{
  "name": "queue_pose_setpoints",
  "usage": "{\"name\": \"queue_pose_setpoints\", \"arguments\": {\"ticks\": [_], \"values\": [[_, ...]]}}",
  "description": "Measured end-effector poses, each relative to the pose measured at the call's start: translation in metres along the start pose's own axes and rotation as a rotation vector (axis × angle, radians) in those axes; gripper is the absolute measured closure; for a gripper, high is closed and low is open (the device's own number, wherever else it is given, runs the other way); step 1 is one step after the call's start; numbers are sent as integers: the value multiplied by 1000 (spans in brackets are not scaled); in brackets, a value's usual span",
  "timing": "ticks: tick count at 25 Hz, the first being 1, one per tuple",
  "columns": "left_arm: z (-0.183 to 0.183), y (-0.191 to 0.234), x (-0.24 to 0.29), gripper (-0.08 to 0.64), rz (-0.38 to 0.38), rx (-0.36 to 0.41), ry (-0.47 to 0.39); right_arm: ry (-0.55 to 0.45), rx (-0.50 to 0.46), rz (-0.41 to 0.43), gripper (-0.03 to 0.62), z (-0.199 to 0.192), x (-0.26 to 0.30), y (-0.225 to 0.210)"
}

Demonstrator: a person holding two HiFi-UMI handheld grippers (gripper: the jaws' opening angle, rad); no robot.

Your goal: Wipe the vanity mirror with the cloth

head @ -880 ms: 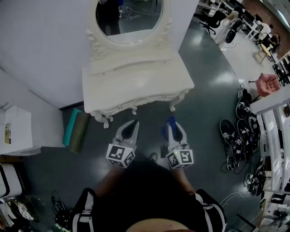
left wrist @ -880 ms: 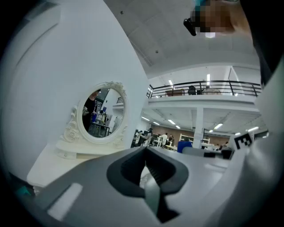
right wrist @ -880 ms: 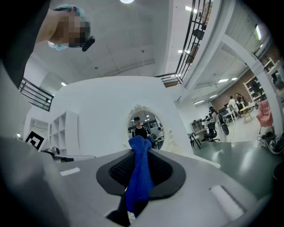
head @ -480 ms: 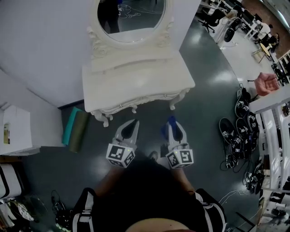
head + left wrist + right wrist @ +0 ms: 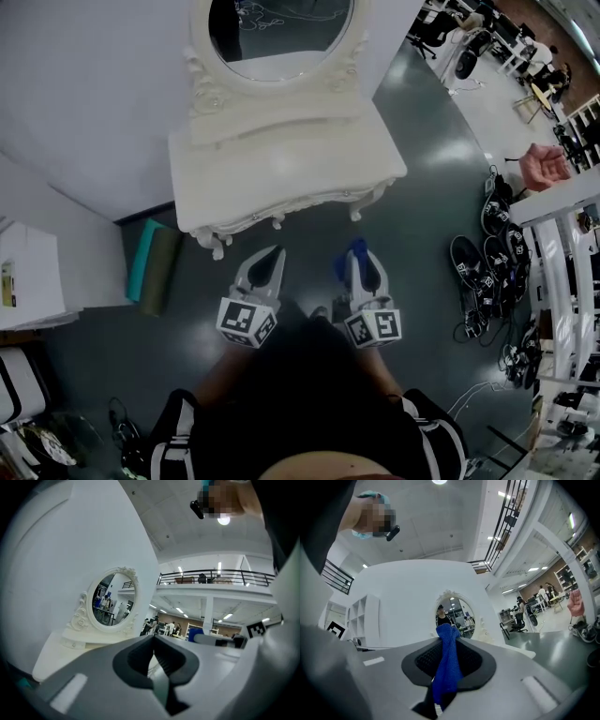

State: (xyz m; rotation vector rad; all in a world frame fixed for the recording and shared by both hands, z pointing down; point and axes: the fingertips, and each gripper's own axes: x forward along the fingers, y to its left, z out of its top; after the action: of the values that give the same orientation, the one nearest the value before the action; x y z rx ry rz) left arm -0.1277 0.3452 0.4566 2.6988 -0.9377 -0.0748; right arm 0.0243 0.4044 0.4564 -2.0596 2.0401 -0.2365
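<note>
Vanity mirror (image 5: 281,33): oval glass in a white ornate frame, top centre of the head view, standing at the back of a white dressing table (image 5: 281,164) against a white wall.

Cloth (image 5: 447,663): blue, clamped between the jaws of the right gripper (image 5: 361,265). One end stands up past the jaw tips and the rest hangs down between the pads. In the right gripper view its top edge overlaps the lower rim of the mirror, which lies well beyond it.

Left gripper (image 5: 275,255): jaws closed tip to tip, nothing between them. In the left gripper view the mirror sits at centre left, above the jaws.

Both grippers: side by side at the centre of the head view, over the dark floor, in front of the table's near edge and apart from it.

Surroundings: rolled mats (image 5: 150,267), teal and olive, on the floor at left. Shoes (image 5: 487,272) are scattered on the floor at right.
</note>
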Motion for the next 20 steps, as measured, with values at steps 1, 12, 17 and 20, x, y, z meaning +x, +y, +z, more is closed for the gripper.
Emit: {"name": "queue_pose_setpoints", "arguments": {"ticks": [1, 12, 17, 20], "values": [[0, 5, -1, 549, -5, 3, 0, -2, -2, -8, 532, -1, 2, 3], [-4, 33, 11, 549, 14, -26, 4, 15, -2, -26, 532, -4, 32, 5], [-3, 45, 48, 549, 42, -19, -3, 8, 11, 0, 532, -2, 66, -20], [2, 52, 79, 549, 48, -18, -7, 1, 16, 8, 532, 1, 92, -38]]}}
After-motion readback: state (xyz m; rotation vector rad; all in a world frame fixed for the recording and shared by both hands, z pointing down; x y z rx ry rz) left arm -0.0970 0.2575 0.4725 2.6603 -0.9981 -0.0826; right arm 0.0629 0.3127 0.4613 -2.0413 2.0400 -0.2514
